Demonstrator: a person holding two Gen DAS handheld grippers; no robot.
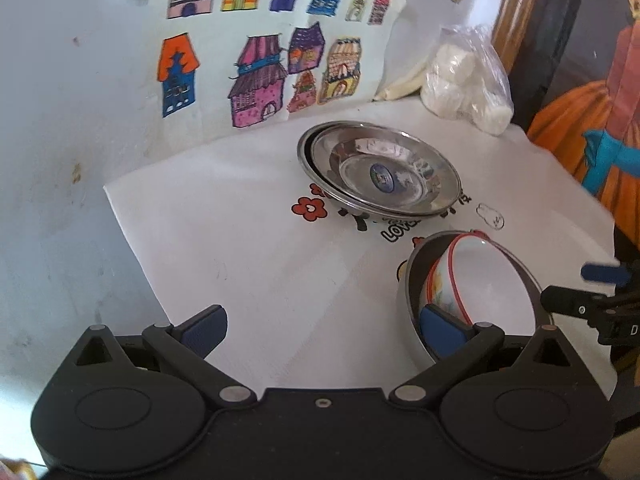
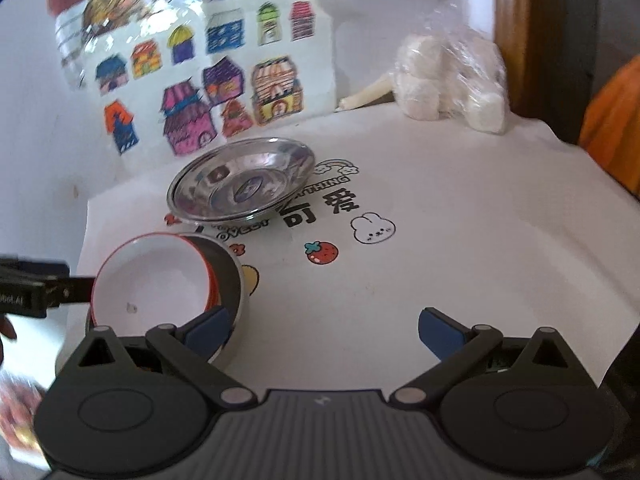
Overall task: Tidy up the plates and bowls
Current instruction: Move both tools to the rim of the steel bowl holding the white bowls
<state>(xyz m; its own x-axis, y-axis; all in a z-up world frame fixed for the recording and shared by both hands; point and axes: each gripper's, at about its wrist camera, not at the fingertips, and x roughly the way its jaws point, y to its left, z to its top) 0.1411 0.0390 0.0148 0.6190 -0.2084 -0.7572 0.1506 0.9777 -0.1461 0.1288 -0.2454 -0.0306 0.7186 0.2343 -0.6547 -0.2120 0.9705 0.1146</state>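
Bowls, a white red-rimmed bowl [image 2: 154, 280] tilted in a steel bowl [image 2: 230, 276] near the tabletop's front edge (steel plates [image 1: 380, 170] behind), could topple if either wide-open empty gripper, left [image 1: 324, 330] or right [image 2: 324, 330], nudges them.

We see a white printed cloth [image 2: 440, 248] covering the table, with a bunny, a strawberry and dark lettering on it. Behind the cloth, a sheet of coloured house drawings [image 1: 264, 60] leans against the white wall. At the cloth's far right corner sits a clear plastic bag of white lumps [image 2: 452, 84].
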